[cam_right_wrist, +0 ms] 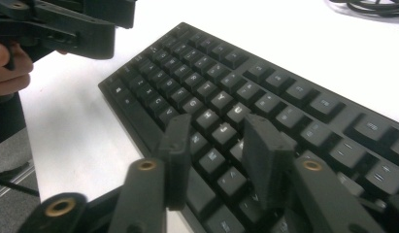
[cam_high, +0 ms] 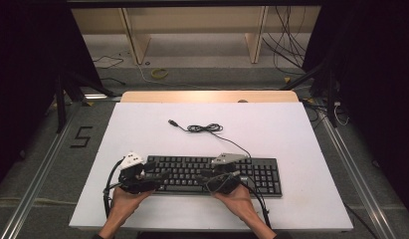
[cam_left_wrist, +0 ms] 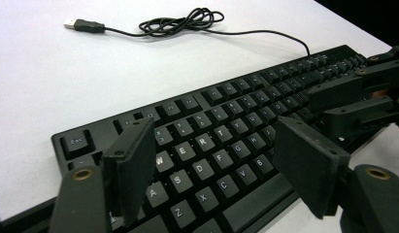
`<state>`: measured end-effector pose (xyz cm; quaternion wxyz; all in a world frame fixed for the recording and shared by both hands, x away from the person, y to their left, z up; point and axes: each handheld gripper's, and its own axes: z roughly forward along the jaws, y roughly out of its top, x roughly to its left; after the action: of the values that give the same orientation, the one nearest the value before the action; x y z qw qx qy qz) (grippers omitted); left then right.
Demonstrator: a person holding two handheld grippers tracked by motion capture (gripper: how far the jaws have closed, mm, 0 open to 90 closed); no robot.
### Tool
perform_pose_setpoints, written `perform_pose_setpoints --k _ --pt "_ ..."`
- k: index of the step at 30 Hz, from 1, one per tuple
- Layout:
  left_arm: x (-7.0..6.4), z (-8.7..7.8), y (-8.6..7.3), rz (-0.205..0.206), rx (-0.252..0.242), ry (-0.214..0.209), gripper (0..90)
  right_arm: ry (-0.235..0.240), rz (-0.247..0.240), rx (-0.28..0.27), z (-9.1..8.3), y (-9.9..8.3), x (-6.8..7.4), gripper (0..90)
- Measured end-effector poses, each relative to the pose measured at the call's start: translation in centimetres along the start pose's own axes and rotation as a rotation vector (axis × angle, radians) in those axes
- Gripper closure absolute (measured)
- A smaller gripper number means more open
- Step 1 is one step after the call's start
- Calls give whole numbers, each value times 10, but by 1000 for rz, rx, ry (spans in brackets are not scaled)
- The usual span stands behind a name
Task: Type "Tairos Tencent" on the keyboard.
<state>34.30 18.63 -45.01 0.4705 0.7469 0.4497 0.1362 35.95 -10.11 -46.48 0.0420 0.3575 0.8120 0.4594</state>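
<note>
A: Where's the black full-size keyboard (cam_high: pixel 212 175)?

B: Flat on the white table (cam_high: pixel 142 129), near the front edge, long side across. Its thin black cable (cam_high: pixel 207 128) runs off the back edge, bunches into a loose coil mid-table and ends in a USB plug (cam_left_wrist: pixel 84 24) lying free on the white surface.

A: Left claw (cam_high: pixel 154 178)?

B: Over the left end of the keyboard. In the left gripper view (cam_left_wrist: pixel 216 167) the jaws stand wide apart, nothing between them, above the letter keys; W, E, R, A, S, D, Z, X, C are readable in the gap. Can't tell whether the tips touch the keys.

A: Right claw (cam_high: pixel 204 175)?

B: Over the middle of the keyboard, left of the number pad. In the right gripper view (cam_right_wrist: pixel 219 158) the jaws are parted, narrower gap than the left, empty, with keycaps showing between them. Contact with the keys not clear either.

A: Hands?

B: Left hand (cam_high: pixel 125 199) and right hand (cam_high: pixel 239 199) come in from the front edge, each holding its tool. The two claws point toward each other, apart, with keys between them.
</note>
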Motion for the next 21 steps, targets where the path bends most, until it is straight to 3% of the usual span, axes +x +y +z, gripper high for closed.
perform_pose_setpoints --k 7,21 --pt "-1 6 2 12 14 0 327 -2 9 -36 -14 -2 -4 505" --pt "-5 14 7 18 31 -5 305 -19 6 -79 -36 -7 -12 407"
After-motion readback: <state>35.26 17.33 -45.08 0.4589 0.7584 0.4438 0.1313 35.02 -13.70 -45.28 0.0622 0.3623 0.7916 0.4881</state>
